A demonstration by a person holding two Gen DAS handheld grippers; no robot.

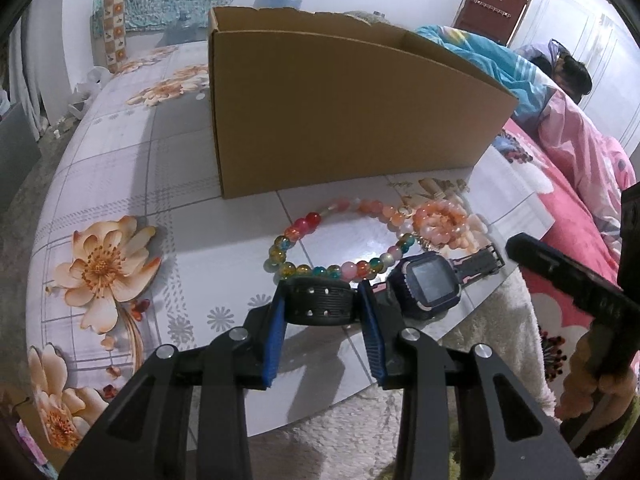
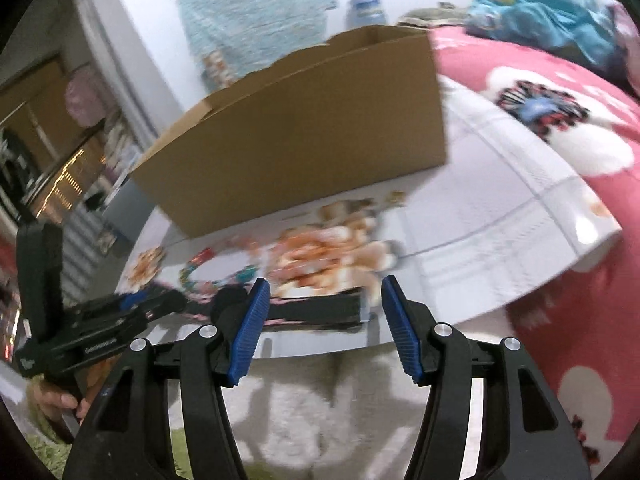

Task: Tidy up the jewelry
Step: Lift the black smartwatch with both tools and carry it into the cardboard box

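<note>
Left gripper [image 1: 322, 308] hides watch [image 1: 424, 282] strap; right view blurred.

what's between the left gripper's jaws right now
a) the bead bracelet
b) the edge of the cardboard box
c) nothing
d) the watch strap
d: in the left wrist view the left gripper has its blue pads on either side of the black watch strap, while the bead bracelet lies on the table beyond it and the cardboard box stands farther back.
</note>
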